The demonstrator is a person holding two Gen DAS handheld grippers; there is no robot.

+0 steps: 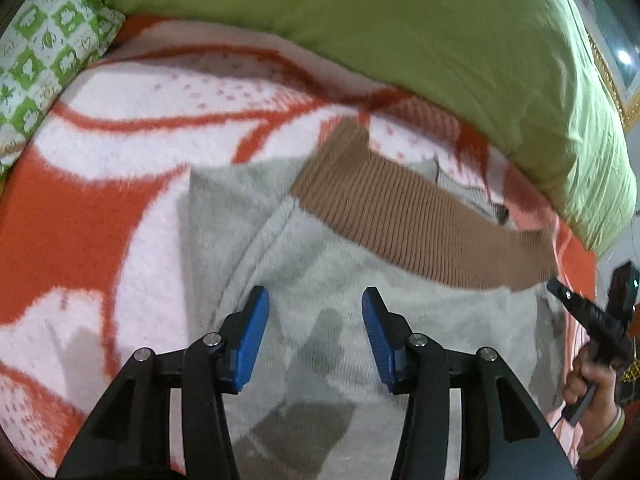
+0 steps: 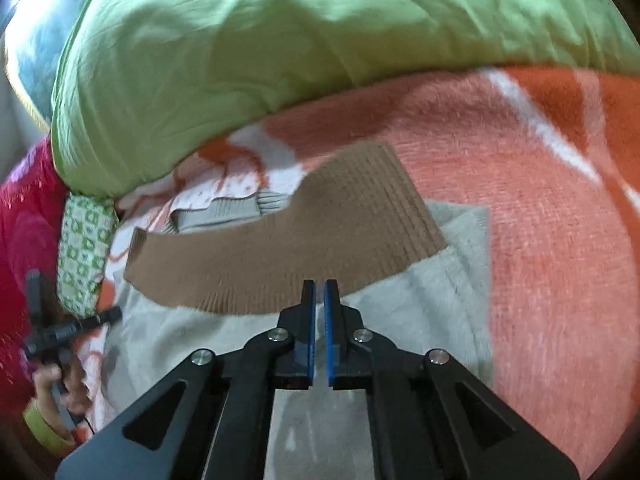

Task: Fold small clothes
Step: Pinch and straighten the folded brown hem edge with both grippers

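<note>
1. The grey garment (image 1: 320, 280) with its brown ribbed band (image 1: 400, 216) lies flat on the orange-and-white blanket (image 1: 80, 220) of the bed, partly folded.
2. My left claw (image 1: 315, 300) hangs over the grey cloth, its blue pads (image 1: 256, 320) spread apart with nothing between them.
3. My right claw (image 2: 319, 292) sits over the garment just below the brown band, its pads pressed nearly together with no cloth caught between them.
4. A green pillow (image 2: 240, 60) bulges behind the garment, a patterned cushion (image 1: 48, 48) beside it.
</note>
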